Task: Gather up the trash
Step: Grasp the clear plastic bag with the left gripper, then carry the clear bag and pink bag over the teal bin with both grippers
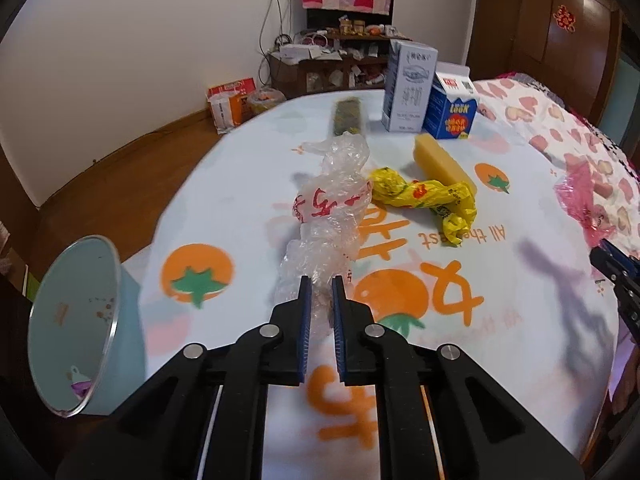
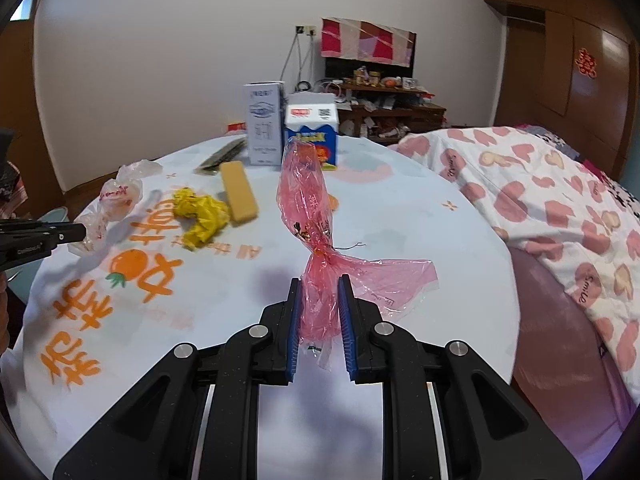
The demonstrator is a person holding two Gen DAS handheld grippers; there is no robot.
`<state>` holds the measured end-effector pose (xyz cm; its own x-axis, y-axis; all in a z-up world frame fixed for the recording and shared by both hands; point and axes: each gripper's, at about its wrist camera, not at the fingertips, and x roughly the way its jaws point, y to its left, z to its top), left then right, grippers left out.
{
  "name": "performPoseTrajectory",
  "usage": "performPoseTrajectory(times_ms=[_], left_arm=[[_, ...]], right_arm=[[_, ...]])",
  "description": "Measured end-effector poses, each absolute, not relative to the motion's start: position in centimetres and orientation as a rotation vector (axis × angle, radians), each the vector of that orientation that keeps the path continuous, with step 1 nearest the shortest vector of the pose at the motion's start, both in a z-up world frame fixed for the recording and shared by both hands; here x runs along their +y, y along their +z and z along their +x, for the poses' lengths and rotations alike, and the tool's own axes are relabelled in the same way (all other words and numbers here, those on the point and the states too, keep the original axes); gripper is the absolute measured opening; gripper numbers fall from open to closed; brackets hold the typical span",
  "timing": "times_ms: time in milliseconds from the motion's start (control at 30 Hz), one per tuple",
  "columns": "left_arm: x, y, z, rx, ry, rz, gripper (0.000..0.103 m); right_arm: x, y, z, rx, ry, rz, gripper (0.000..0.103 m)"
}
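Note:
My left gripper [image 1: 321,280] is shut on the near end of a clear plastic bag with red print [image 1: 328,204], which stretches away across the round table [image 1: 248,184]. In the right wrist view that clear bag [image 2: 114,200] lies at the left, with the left gripper [image 2: 82,233] at its near end. My right gripper [image 2: 319,280] is shut on a twisted pink plastic bag [image 2: 306,188], held up above the tablecloth. The pink bag [image 1: 584,204] also shows at the right edge of the left wrist view, above the right gripper's fingers [image 1: 608,258]. A crumpled yellow wrapper [image 1: 428,196] lies mid-table.
A pale blue bin [image 1: 76,320] stands on the floor at the table's left edge. A yellow block [image 1: 444,164], a blue-and-white carton [image 1: 452,106], a tall white box [image 1: 408,84] and a dark flat strip [image 1: 348,116] sit further back. A heart-patterned cover [image 2: 560,200] lies to the right.

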<state>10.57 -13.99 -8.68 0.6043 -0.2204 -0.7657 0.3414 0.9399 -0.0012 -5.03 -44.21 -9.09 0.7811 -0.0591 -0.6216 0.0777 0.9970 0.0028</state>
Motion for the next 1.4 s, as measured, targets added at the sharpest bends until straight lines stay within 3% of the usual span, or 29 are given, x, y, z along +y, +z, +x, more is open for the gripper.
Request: performPoseTrajectory(times_ms=[367, 1400], left_arm=[[-10.5, -6.2, 7.4, 0.712, -0.274, 0.194, 0.01], [0.1, -5.1, 6.6, 0.663, -0.119, 0.089, 0.01]], right_arm=[[-39.5, -7.0, -3.3, 0.628, 0.005, -0.013, 0.019], [-24.8, -5.5, 3.1, 0.577, 0.23, -0.107, 0.019]])
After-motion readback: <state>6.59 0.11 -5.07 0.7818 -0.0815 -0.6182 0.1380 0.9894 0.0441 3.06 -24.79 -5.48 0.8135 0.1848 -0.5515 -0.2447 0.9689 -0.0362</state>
